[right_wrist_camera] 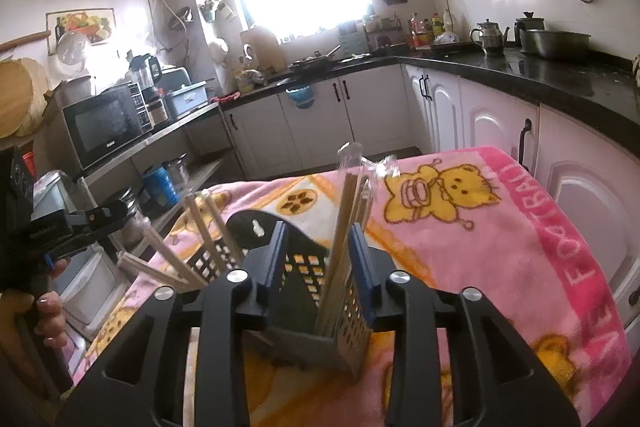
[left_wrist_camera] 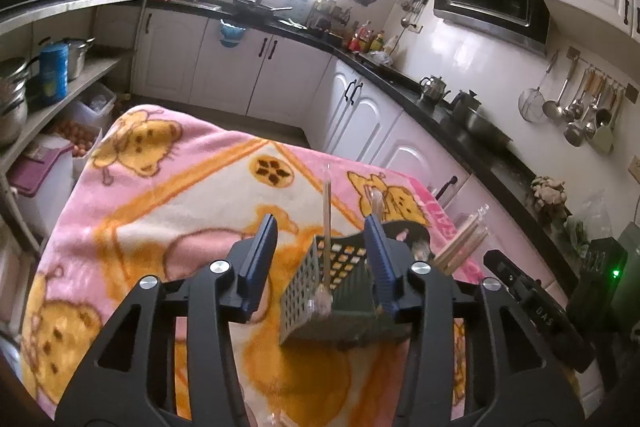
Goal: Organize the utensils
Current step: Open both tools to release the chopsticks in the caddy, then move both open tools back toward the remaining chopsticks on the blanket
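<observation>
A dark perforated utensil holder [left_wrist_camera: 300,291] [right_wrist_camera: 352,327] stands on a pink bear-print blanket [left_wrist_camera: 160,187] [right_wrist_camera: 480,247]. My left gripper [left_wrist_camera: 321,227] is open around a single wrapped chopstick [left_wrist_camera: 327,211] that stands upright in the holder, and neither pad touches it. More wrapped chopsticks [left_wrist_camera: 464,243] lean in the holder's right part. My right gripper [right_wrist_camera: 319,227] is also open. A wrapped bundle of chopsticks [right_wrist_camera: 354,195] stands in the holder close to its right pad, well apart from the left pad. Other chopsticks [right_wrist_camera: 200,239] lean out at the left.
A hand [right_wrist_camera: 48,311] holds the left gripper's body [right_wrist_camera: 72,231] at the left edge, and the right gripper's body [left_wrist_camera: 536,307] shows at the right. White cabinets under a black counter [right_wrist_camera: 560,83] run behind and to the right. Shelves with a microwave [right_wrist_camera: 104,125] and pots stand left.
</observation>
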